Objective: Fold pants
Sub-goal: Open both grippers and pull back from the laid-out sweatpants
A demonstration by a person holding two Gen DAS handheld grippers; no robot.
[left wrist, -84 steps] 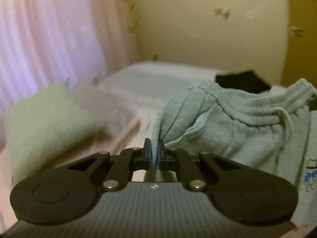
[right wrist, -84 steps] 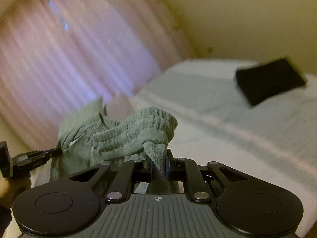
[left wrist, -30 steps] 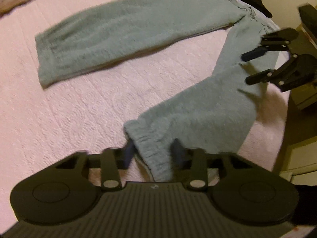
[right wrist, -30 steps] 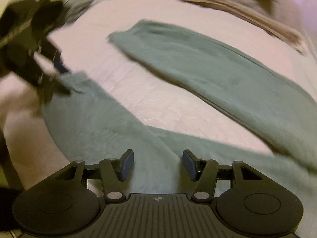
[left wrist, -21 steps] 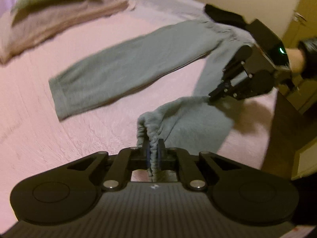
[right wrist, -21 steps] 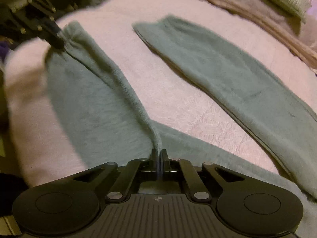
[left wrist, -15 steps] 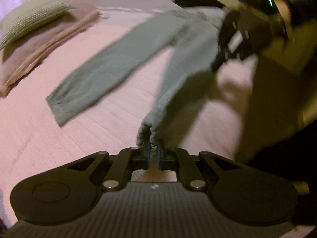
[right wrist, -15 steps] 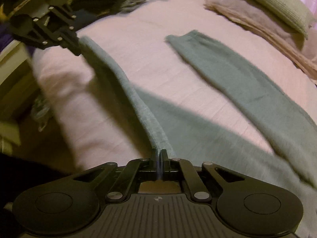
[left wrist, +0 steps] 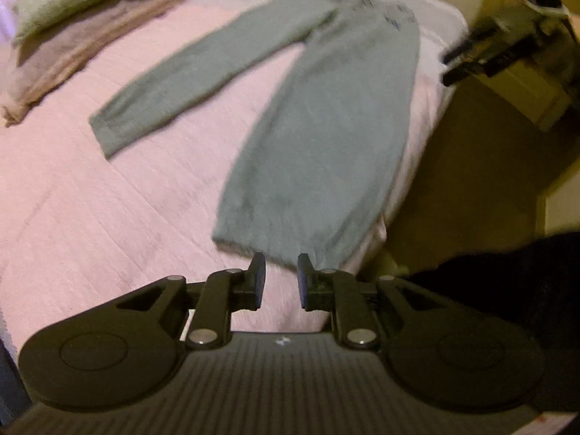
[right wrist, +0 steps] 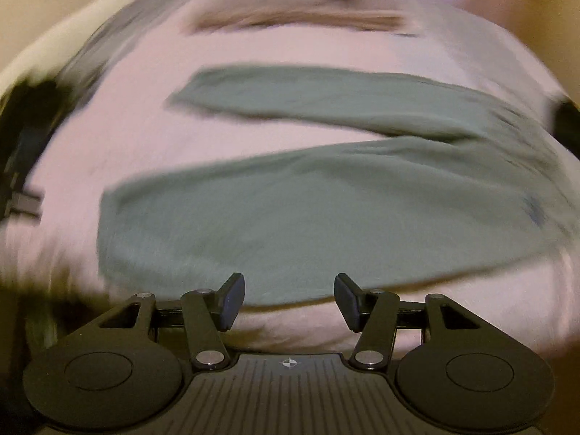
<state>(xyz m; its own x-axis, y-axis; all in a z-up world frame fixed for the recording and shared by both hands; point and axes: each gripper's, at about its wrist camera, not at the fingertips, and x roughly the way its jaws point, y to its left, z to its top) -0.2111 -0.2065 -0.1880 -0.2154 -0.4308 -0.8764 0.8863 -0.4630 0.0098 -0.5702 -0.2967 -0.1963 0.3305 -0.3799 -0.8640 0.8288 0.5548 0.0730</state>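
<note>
The grey-green fleece pants point(left wrist: 319, 137) are spread flat on the pink quilted bed point(left wrist: 108, 210). Nothing is held by the left tool point(left wrist: 280, 280), its jaws just parted, or the wide-open right tool point(right wrist: 289, 297)

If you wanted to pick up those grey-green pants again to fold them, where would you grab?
Probably the cuff of the near leg, taken from its open end. The pants lie flat on the pink bedspread with legs spread in a V, and that hem is a thick, free edge right ahead of the open left claw, easier to pinch than flat cloth.
</note>
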